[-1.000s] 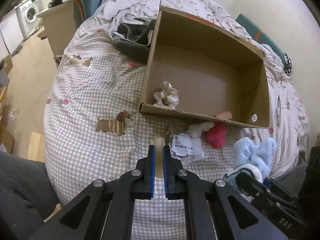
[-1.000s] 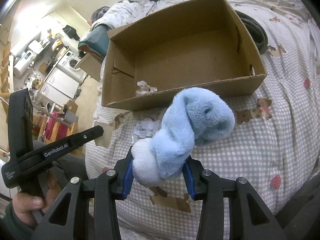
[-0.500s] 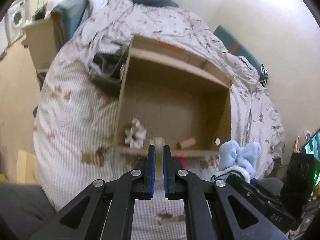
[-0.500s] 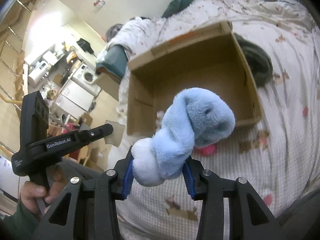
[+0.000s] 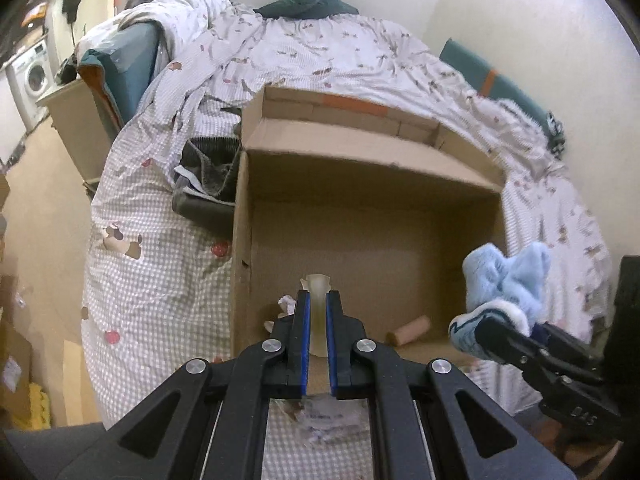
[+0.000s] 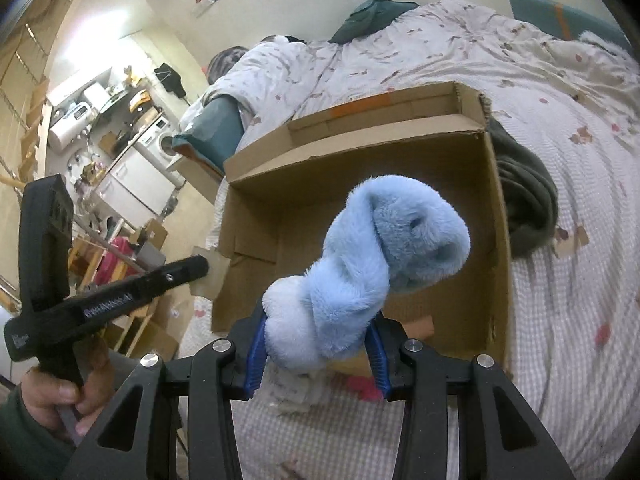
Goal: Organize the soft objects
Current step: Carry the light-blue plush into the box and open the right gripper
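My left gripper [image 5: 317,300] is shut on a small pale cream soft piece [image 5: 318,284], held over the near wall of the open cardboard box [image 5: 360,148]. My right gripper [image 6: 316,332] is shut on a fluffy light-blue sock [image 6: 372,264] with a white cuff, just before the box [image 6: 360,148]. From the left wrist that sock [image 5: 506,280] hangs at the right in the right gripper [image 5: 504,332]. A crumpled white thing [image 5: 285,303] and a pink roll [image 5: 408,330] lie inside the box. The left gripper [image 6: 200,267] shows at the left of the right wrist view.
The box sits on a checked bed cover [image 5: 160,280] with dog prints. A dark grey garment [image 6: 524,200] lies against the box's side. A pink soft thing [image 6: 362,386] and a plastic packet [image 6: 296,394] lie on the bed before the box. A hand [image 6: 60,396] holds the left gripper's handle.
Both grippers have risen and moved forward toward the box, each keeping its hold. The box now sits closer in both views, and the bed items have slid beneath the fingers.
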A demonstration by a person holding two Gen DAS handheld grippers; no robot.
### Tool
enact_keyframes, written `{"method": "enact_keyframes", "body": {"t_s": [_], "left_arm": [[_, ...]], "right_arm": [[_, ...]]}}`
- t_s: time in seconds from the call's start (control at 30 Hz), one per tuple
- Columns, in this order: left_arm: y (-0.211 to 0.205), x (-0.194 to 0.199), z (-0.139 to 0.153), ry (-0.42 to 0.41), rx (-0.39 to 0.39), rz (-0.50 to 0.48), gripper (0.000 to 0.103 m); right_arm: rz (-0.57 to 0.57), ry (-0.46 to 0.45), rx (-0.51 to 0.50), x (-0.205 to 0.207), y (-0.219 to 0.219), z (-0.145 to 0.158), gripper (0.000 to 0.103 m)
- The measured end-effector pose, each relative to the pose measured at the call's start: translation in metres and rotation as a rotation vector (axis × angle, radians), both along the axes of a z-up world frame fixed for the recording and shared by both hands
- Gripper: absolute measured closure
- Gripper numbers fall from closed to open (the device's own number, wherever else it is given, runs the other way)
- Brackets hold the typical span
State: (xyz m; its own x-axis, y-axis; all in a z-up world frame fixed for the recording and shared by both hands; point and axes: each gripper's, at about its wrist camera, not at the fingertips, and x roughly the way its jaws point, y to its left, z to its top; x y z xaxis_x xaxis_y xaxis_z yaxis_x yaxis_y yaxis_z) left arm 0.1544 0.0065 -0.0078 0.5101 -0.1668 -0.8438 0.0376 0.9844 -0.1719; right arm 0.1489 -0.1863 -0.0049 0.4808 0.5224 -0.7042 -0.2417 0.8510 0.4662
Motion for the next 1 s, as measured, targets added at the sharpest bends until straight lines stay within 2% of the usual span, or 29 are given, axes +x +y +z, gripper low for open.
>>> {"method": "enact_keyframes", "body": {"t_s": [0.17, 0.27, 0.5, 1.0], "left_arm": [[-0.006, 0.003, -0.03, 0.002, 0.037, 0.001, 0.096], [-0.008, 0.004, -0.04, 0.017, 0.049, 0.006, 0.096], [-0.006, 0.001, -0.041, -0.011, 0.06, 0.02, 0.095], [-0.006, -0.002, -0.042, -0.006, 0.083, 0.023, 0.094]], "right_arm": [[-0.042, 0.055, -0.033, 0.004, -0.003, -0.033, 0.058], [-0.042, 0.047, -0.066, 0.003, -0.003, -0.036, 0.058], [-0.05, 0.067, -0.073, 0.007, -0.003, -0.043, 0.058], [-0.058, 0.06, -0.106, 0.007, 0.002, -0.042, 0.057]]}}
